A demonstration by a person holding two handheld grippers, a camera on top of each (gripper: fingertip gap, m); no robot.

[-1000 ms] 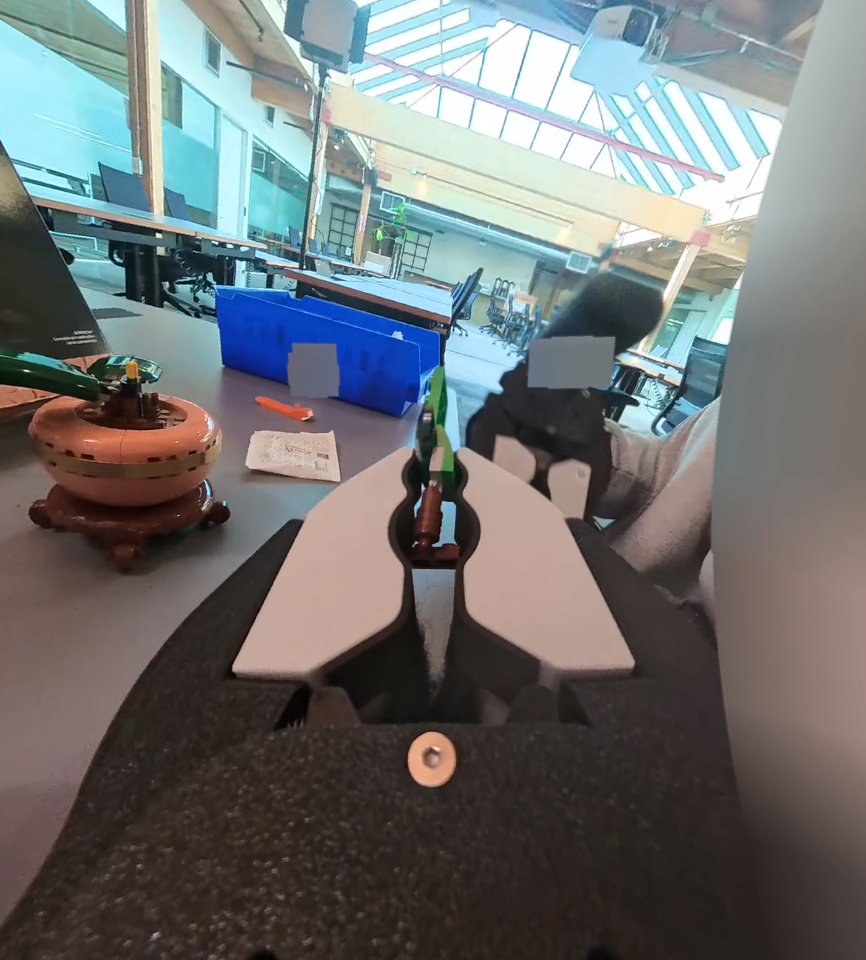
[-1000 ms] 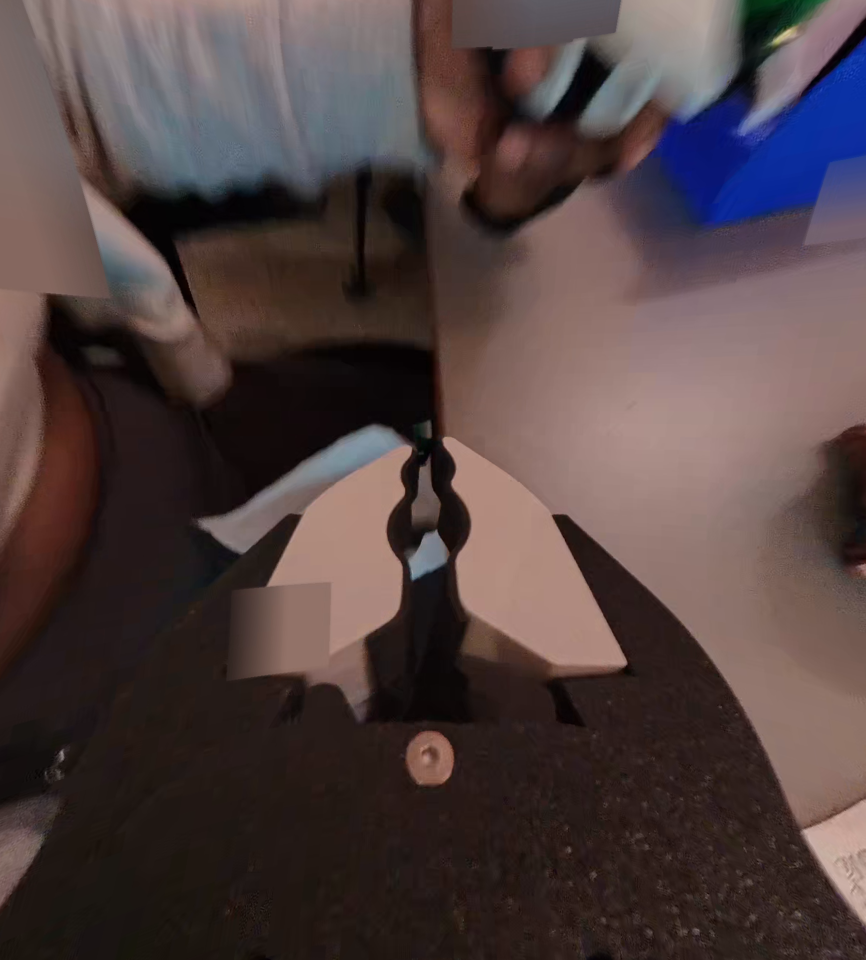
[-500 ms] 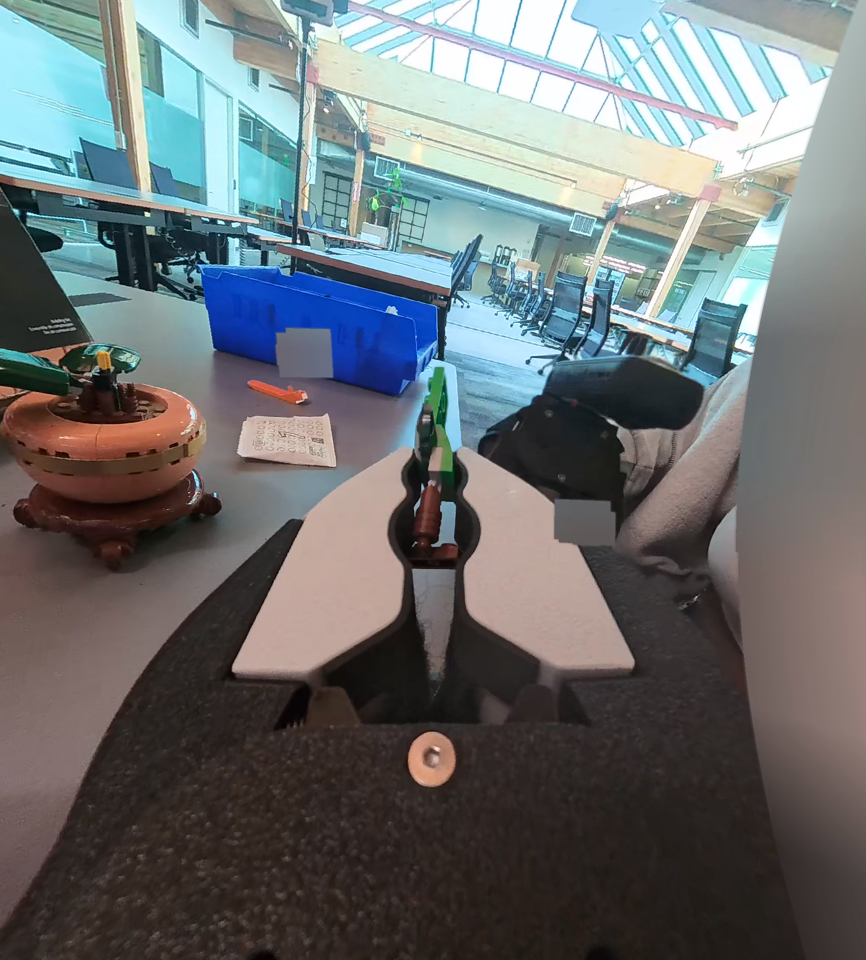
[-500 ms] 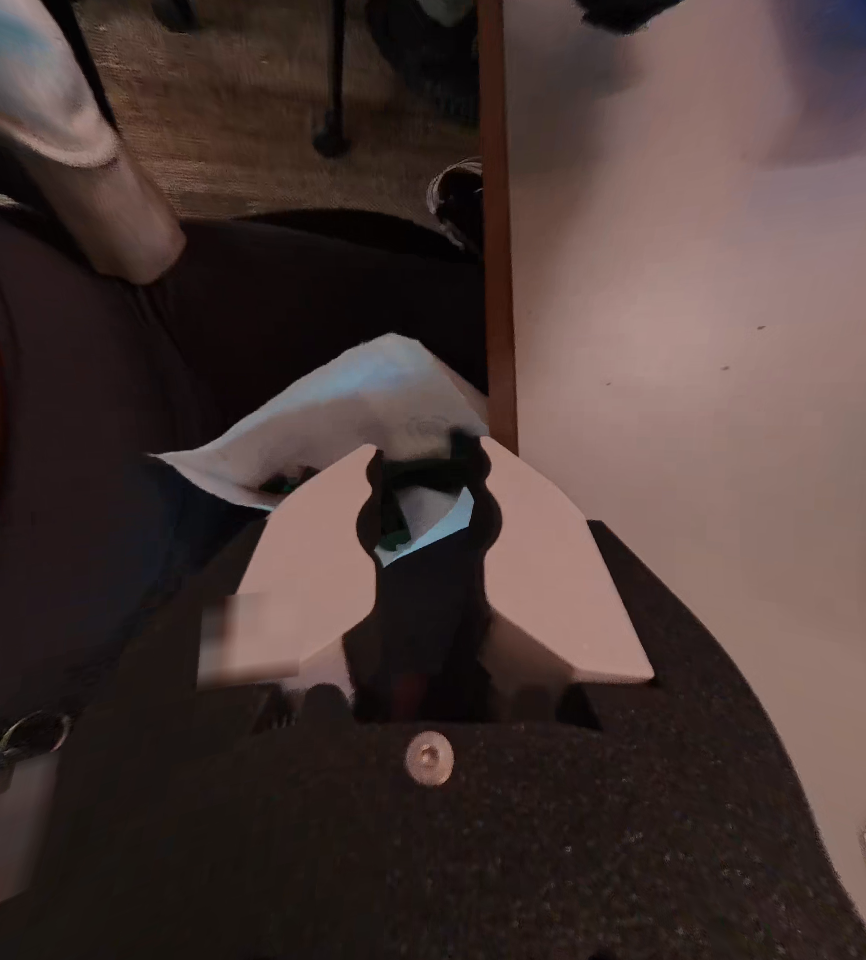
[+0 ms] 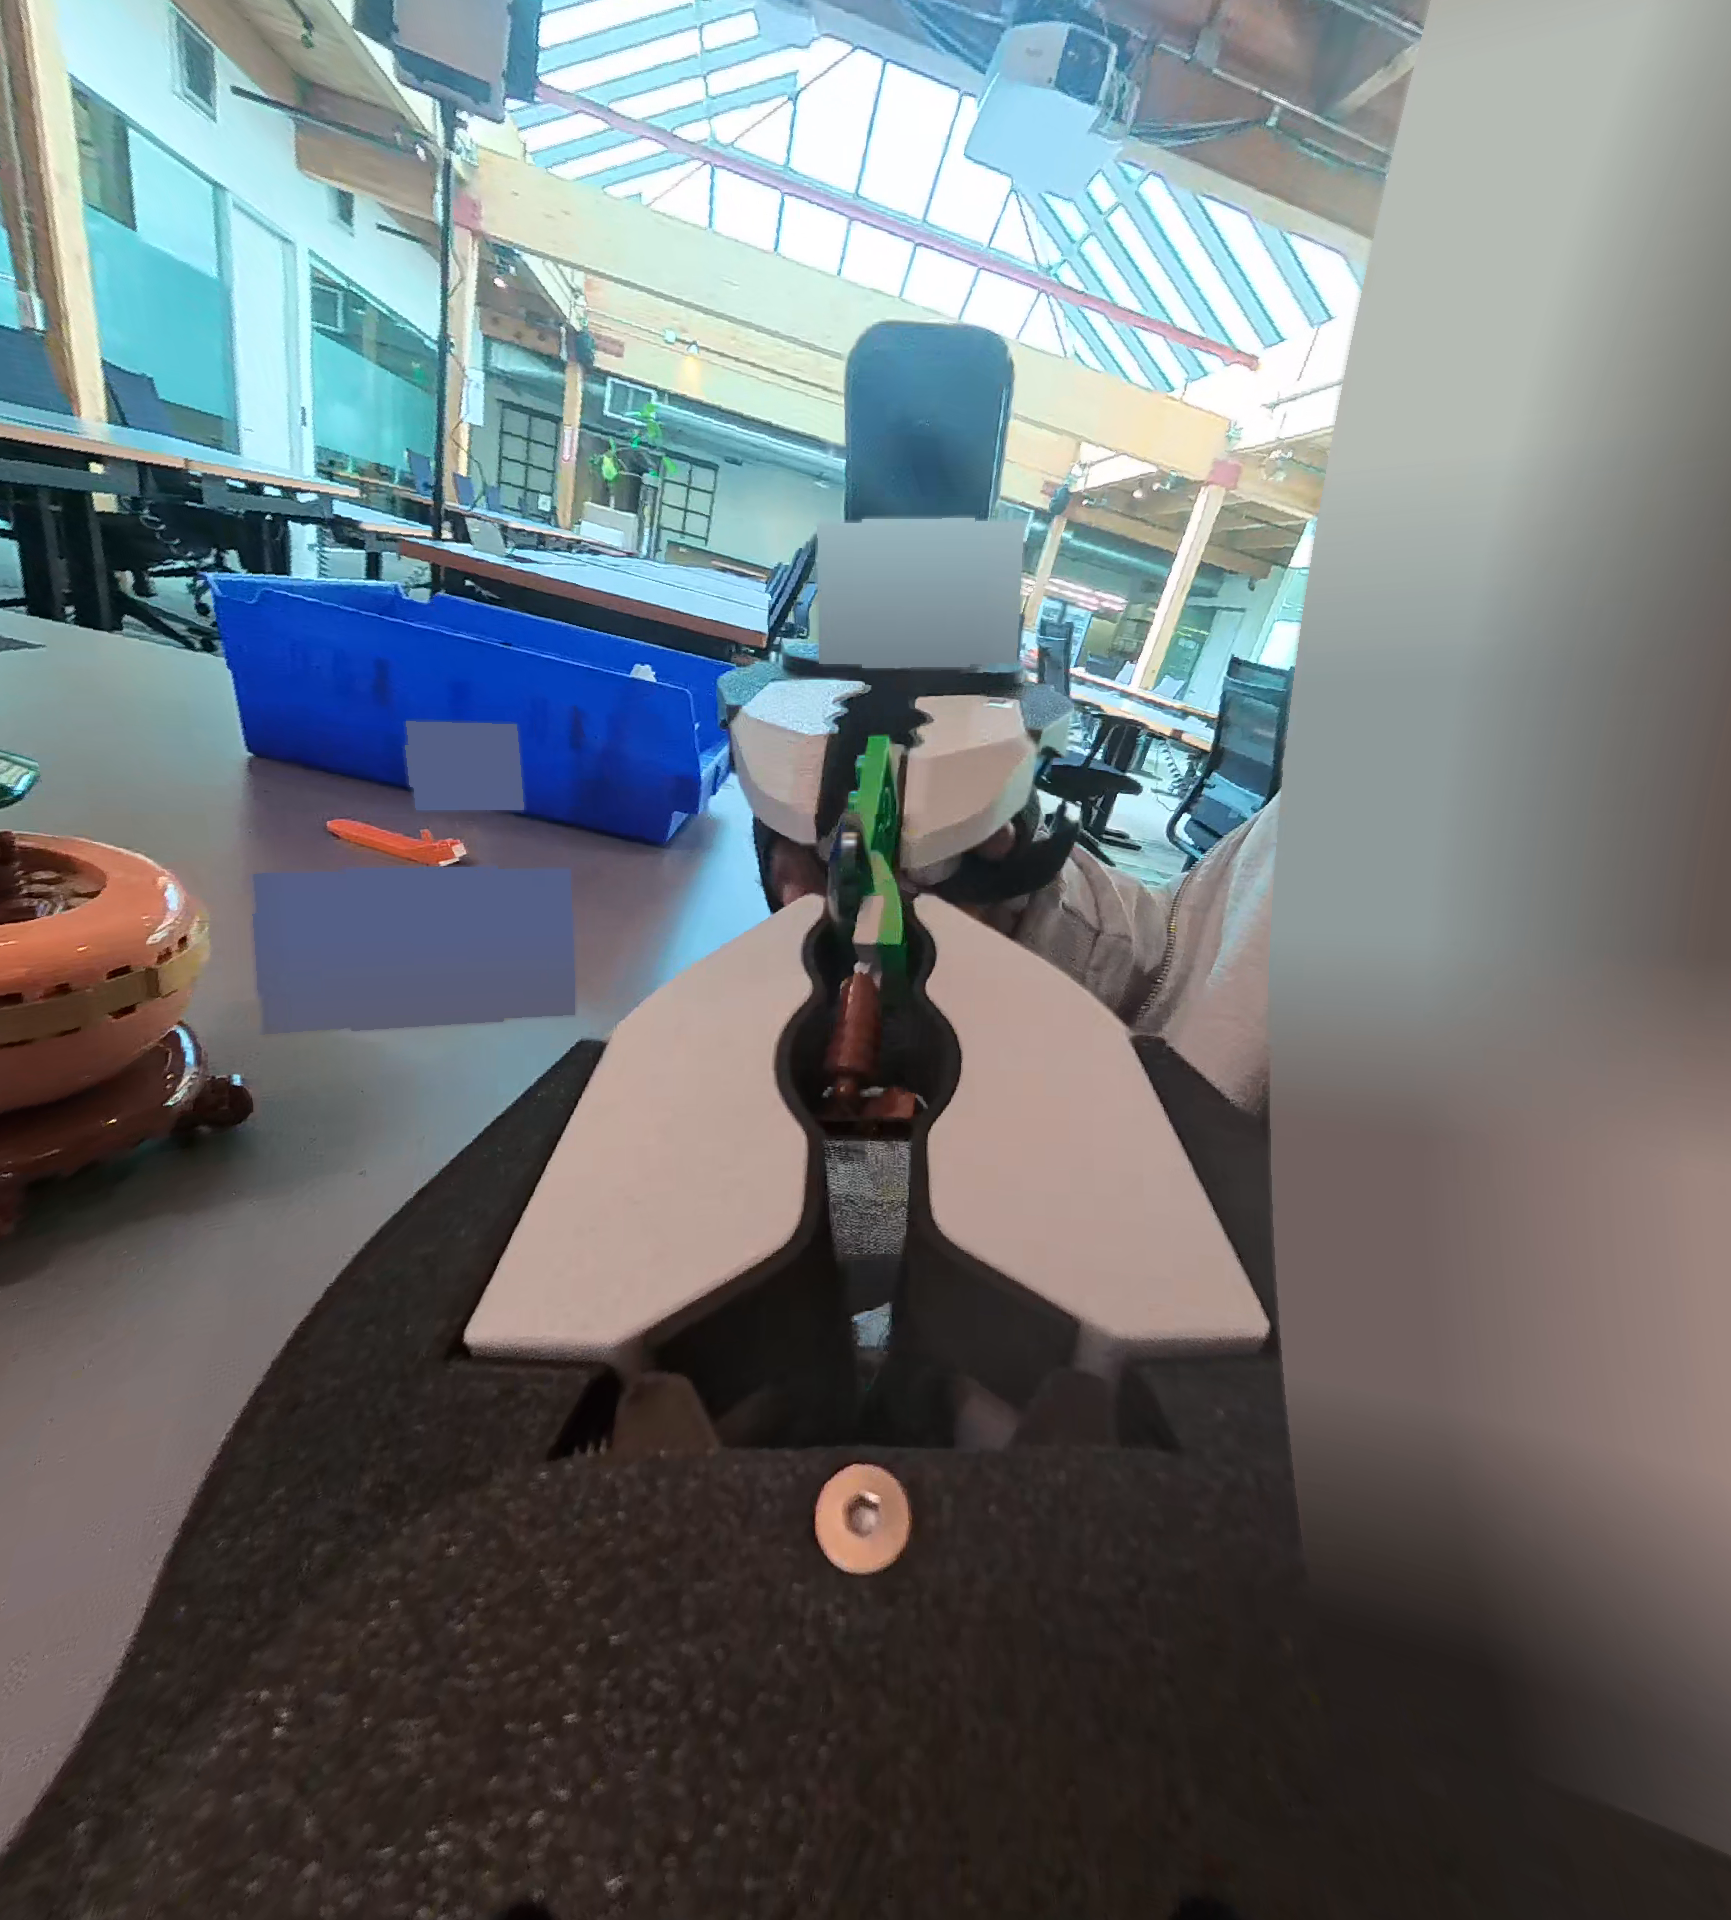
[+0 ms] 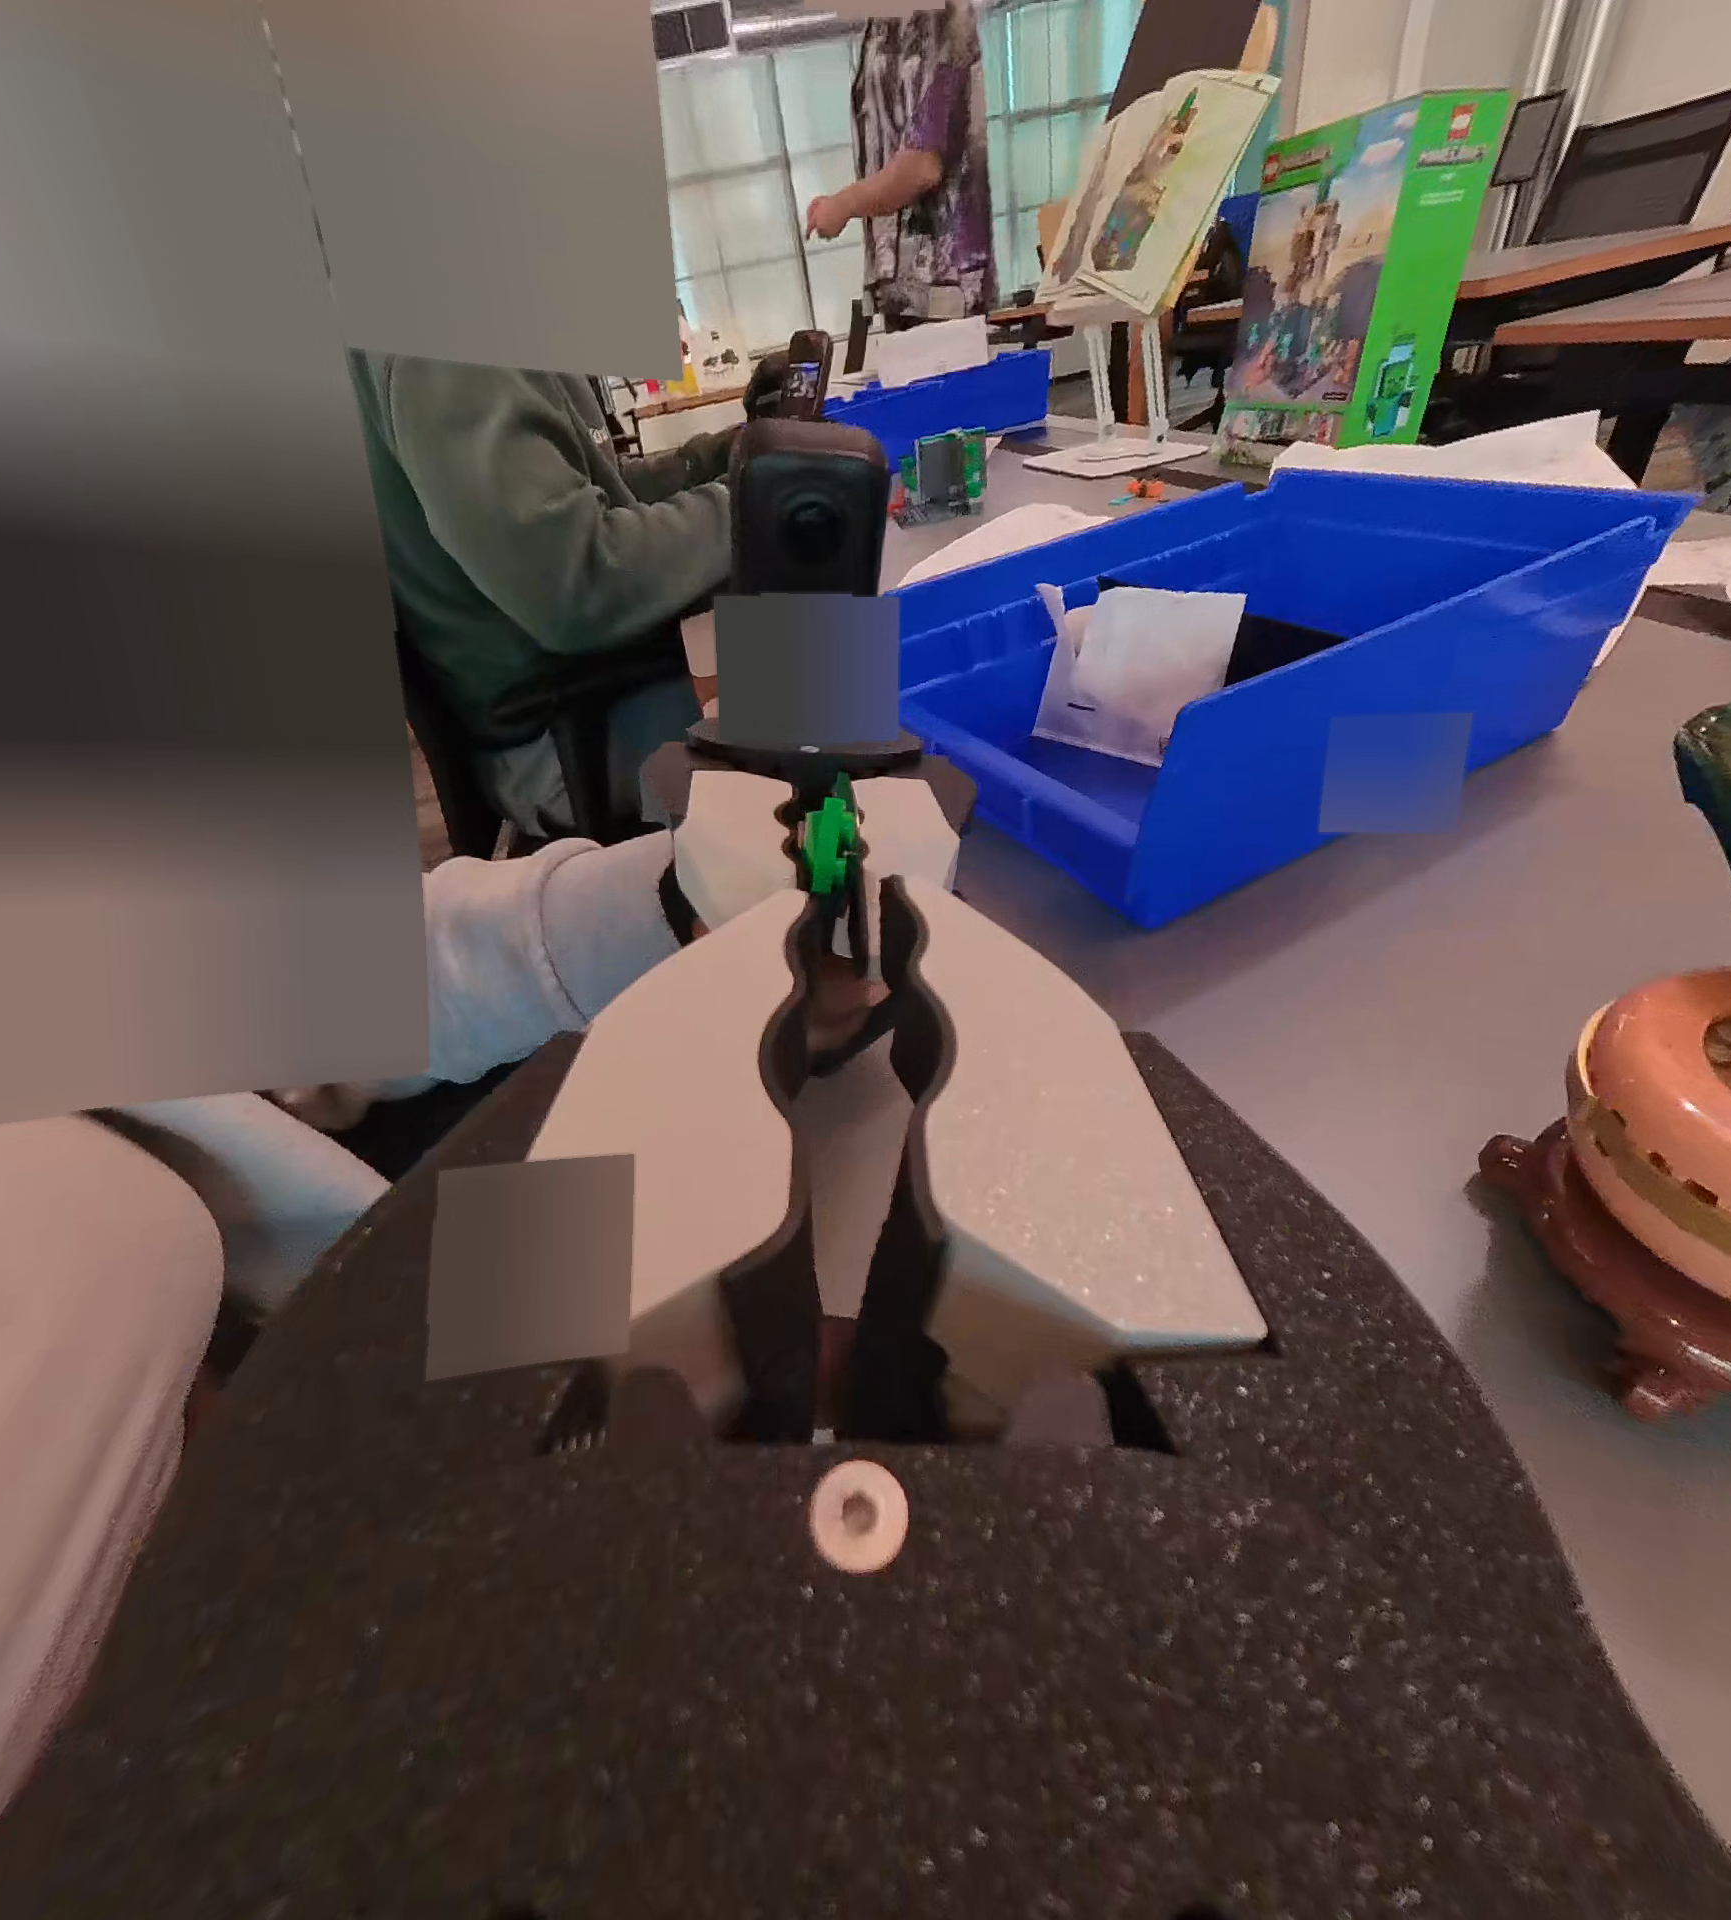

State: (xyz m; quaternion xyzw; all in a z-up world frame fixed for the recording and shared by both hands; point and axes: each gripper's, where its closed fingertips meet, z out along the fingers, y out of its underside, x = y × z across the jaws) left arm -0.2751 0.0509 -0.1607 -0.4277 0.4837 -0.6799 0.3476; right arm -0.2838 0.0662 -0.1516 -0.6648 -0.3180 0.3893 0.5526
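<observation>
1. Left gripper [image 5: 866,914]: jaws clenched on a brick stem [image 5: 856,1039]. The brown end sits in the jaw hollow and the green end pokes out past the tips
2. Right gripper [image 6: 845,914] faces the left one head-on, tips almost touching. Jaws are narrowed around the stem's green end. I can't tell if it actually grips or only brackets it
3. Both grippers meet in the air just off the table [image 5: 113,1351] edge, in front of the person's sleeve
4. Pot [image 5: 30,966] stands on the table, well apart from both grippers, untouched
5. Blue bin [image 5: 487,675] is toward the far edge, with an orange tool [image 5: 393,840] lying just in front of it
</observation>
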